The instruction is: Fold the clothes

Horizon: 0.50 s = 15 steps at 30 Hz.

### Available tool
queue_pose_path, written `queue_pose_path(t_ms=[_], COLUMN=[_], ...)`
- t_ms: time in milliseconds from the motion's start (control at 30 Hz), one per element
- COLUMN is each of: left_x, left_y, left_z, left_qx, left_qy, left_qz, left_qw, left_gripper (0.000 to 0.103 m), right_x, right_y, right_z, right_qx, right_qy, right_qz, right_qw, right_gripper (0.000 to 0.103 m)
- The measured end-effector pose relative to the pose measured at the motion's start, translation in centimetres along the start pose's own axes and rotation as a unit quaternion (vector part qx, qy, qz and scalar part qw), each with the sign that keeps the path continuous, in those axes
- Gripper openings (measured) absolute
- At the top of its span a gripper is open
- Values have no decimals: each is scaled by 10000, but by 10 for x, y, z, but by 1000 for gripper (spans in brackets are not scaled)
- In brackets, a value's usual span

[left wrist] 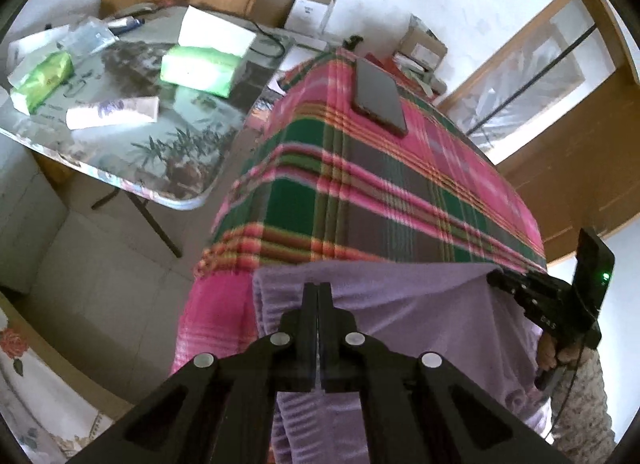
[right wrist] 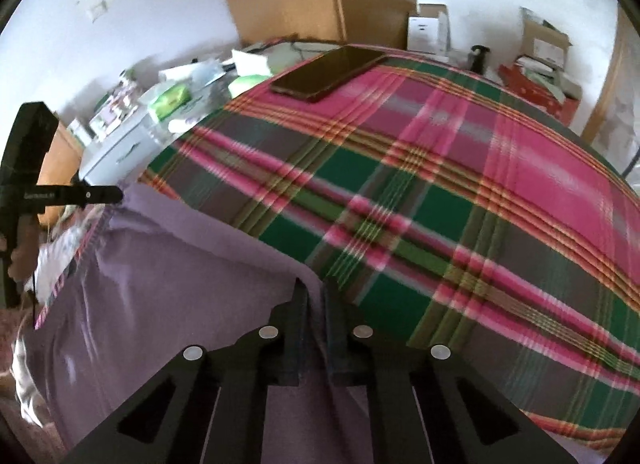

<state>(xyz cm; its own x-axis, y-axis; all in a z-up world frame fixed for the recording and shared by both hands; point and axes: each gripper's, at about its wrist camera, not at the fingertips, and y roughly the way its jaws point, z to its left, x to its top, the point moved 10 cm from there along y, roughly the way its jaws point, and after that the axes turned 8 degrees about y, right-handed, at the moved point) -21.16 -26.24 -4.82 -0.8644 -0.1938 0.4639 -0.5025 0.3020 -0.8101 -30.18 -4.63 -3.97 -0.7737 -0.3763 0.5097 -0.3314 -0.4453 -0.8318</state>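
Two black hand-held grippers pinch a soft lilac knitted garment at the edge of a pink-and-green plaid blanket — left gripper and right gripper both clamped on fabric (garment hanging down).

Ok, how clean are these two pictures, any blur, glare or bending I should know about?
Left wrist view: fisheye bends the door frame; the glass table glares; the left gripper, shut on the purple garment, is sharp. Right wrist view: the plaid blanket is smeared, the phone soft, the white wall washed out, corners dark.
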Motion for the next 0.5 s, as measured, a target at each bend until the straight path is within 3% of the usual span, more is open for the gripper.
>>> queue_pose_path(t_ms=[167, 267, 333, 500], left_x=[6, 4, 3, -7], left_y=[3, 5, 3, -13], left_z=[6, 8, 9, 9], left_qx=[127, 123, 59, 116], left_qy=[-28, -97, -175, -88], left_qz=[-6, 8, 12, 24], left_qw=[9999, 9999, 9998, 9999], left_gripper=[0, 0, 0, 1], right_x=[4, 7, 7, 4], right_y=[9, 10, 9, -2], right_z=[-3, -4, -6, -11], right_qx=[-231, -468, -668, -821], right_qy=[-29, -145, -215, -7], right_qz=[36, -34, -63, -127], right_qw=[9997, 9988, 9975, 9965], right_gripper=[8, 14, 32, 34])
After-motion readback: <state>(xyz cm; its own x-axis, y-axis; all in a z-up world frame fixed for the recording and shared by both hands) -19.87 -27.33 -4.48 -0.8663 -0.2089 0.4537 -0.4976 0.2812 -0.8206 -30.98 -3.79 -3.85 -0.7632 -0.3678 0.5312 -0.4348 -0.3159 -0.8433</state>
